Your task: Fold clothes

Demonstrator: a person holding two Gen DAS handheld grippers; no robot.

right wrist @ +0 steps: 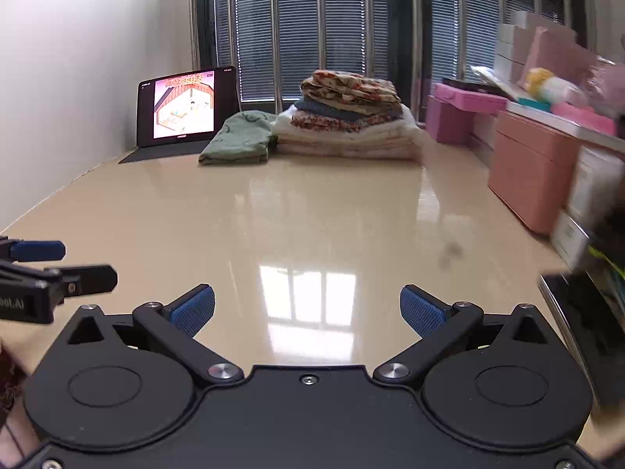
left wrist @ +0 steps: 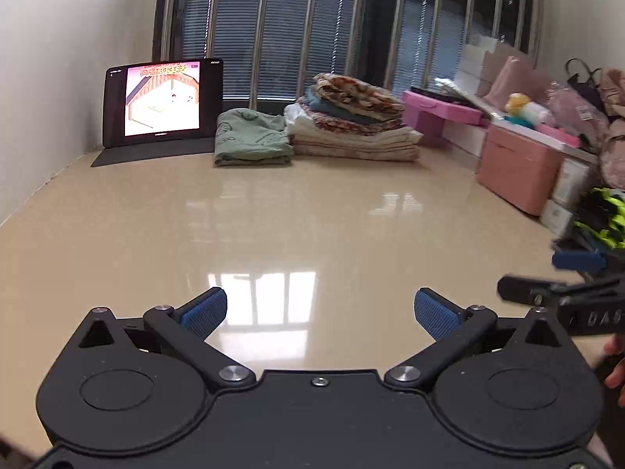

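A glossy beige table (left wrist: pixel 273 211) lay bare across its near half. At its far edge stood a stack of folded clothes (left wrist: pixel 351 121), with a folded green garment (left wrist: pixel 250 138) touching its left side and a lit tablet (left wrist: pixel 162 101) further left. Left tongs (left wrist: pixel 319 312) and right tongs (right wrist: pixel 307 310) both gaped wide, holding nothing.

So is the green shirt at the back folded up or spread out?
Folded. The green shirt lies as a neat, flat, layered rectangle on the table, beside the taller stack of folded clothes.
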